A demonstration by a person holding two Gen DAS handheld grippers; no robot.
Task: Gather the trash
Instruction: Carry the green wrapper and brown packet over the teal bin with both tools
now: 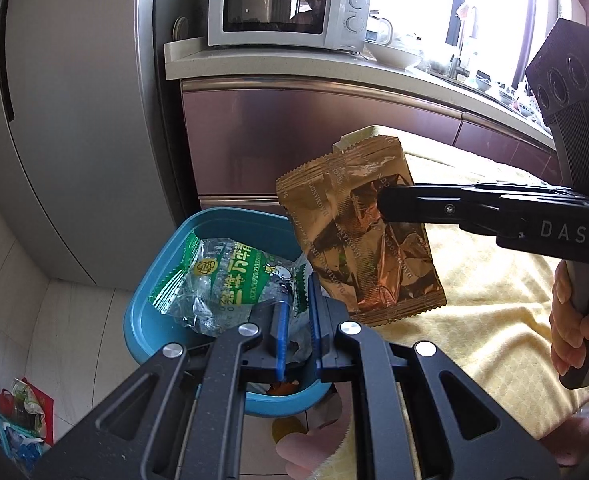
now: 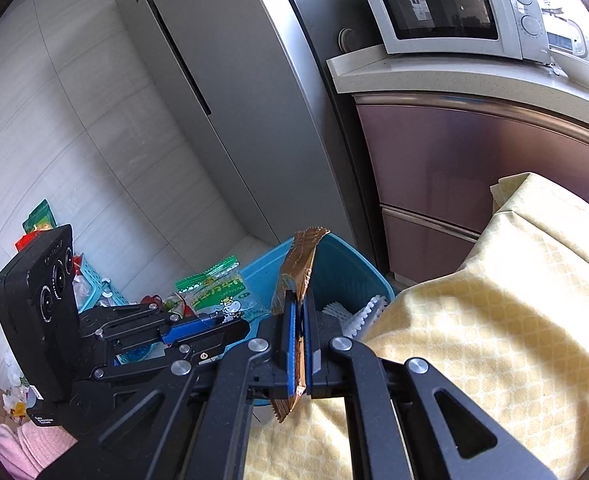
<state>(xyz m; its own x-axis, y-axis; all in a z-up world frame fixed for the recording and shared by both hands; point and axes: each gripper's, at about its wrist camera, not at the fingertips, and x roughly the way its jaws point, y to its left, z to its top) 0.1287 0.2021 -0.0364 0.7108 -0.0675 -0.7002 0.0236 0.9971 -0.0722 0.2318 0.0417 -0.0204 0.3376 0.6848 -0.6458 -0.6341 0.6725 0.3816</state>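
A blue bin [image 1: 150,324] [image 2: 344,268] stands on the floor beside the yellow-clothed table. Over the bin's mouth my left gripper [image 1: 298,320] [image 2: 236,318] is shut on a crumpled clear-and-green plastic wrapper [image 1: 222,276] [image 2: 214,290]. My right gripper [image 2: 300,320] [image 1: 382,200] is shut on a gold foil wrapper [image 1: 366,240] [image 2: 300,264]. That wrapper hangs at the table's edge, just right of the bin and partly over its rim. In the right wrist view it shows edge-on between the blue pads [image 2: 290,328]. A hand [image 1: 574,328] grips the right gripper's handle.
A yellow tablecloth [image 1: 486,312] [image 2: 494,320] covers the table on the right. A grey fridge [image 1: 74,120] and brown cabinets [image 1: 294,140] with a microwave [image 1: 286,8] stand behind. Something white and ribbed [image 2: 370,312] lies inside the bin. More wrappers and a blue basket [image 2: 94,284] litter the floor at left.
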